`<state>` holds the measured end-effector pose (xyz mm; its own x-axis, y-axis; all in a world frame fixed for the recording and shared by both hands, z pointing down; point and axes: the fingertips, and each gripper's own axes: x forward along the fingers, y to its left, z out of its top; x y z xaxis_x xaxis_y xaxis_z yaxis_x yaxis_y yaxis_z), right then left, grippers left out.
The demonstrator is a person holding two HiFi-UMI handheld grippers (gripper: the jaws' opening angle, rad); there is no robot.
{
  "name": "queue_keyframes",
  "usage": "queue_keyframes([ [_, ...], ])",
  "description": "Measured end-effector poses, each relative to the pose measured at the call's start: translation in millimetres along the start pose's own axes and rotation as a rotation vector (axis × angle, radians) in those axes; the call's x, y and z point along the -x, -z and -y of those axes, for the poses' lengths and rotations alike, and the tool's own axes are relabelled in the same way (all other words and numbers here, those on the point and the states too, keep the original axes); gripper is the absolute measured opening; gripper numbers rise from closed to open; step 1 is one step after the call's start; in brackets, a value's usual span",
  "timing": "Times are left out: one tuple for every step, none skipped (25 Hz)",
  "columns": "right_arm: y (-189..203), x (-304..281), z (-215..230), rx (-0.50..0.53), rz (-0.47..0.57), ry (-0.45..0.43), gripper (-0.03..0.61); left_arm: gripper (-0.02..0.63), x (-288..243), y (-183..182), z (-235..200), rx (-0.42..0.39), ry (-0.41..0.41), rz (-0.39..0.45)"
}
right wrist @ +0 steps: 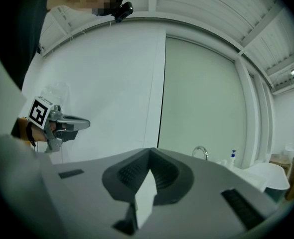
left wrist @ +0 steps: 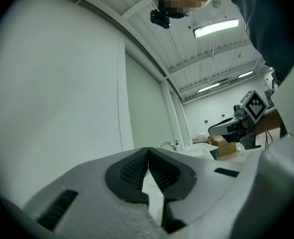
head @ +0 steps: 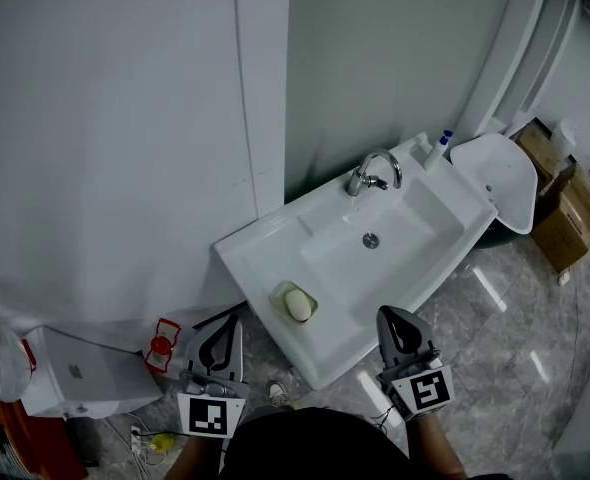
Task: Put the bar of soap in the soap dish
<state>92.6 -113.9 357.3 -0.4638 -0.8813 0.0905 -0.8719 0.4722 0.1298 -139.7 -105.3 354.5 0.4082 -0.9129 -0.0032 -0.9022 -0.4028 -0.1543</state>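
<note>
Soap [head: 297, 305] lies in the dish [head: 279, 290], so I judge the task as done, or as not under way. The dish sits on the left rim of the sink [head: 415, 253], toward its front-left corner, beside the basin and well apart from the faucet [head: 373, 171] at the back edge.

You hold both grippers level and low, near your body and short of the sink. The left gripper [left wrist: 148, 151] is clenched, its jaws meet at the tips and nothing is between them. The right gripper [right wrist: 149, 152] is the same, closed and empty.

If you need to take the soap, I think it is a light, hard bar. It looks smooth and rounded, so it can slip out of the pads, more so if it is wet. Take it across the narrow width, at the middle of its length. The dish seems light too and can slide on the smooth rim.
</note>
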Motion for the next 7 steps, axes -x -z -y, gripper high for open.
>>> queue_keyframes([
  [-0.4,-1.6,-1.6,0.000,0.002,0.000,0.012,0.020,0.4,-0.1,-1.9,-0.003,0.001,0.002],
  [-1.3,-3.2,-3.0,0.001,0.006,-0.001,0.012,0.020,0.9,-0.2,-3.5,-0.005,0.001,0.005],
  [-2.4,-4.5,-4.4,0.002,0.010,-0.001,0.012,0.020,1.4,-0.5,-4.7,-0.007,0.001,0.007],
  [-3.5,-5.4,-5.6,0.003,0.015,-0.001,0.012,0.020,2.0,-0.7,-5.4,-0.008,0.002,0.011],
  [-4.1,-6.1,-7.0,0.003,0.018,-0.002,0.012,0.020,2.8,-0.7,-5.7,-0.006,0.001,0.014],
  [-4.4,-6.5,-8.3,0.003,0.020,-0.002,0.012,0.020,3.8,-0.3,-5.8,-0.001,0.001,0.016],
  [-4.5,-6.9,-9.7,0.003,0.021,-0.003,0.012,0.020,4.9,0.2,-5.9,0.003,0.000,0.017],
])
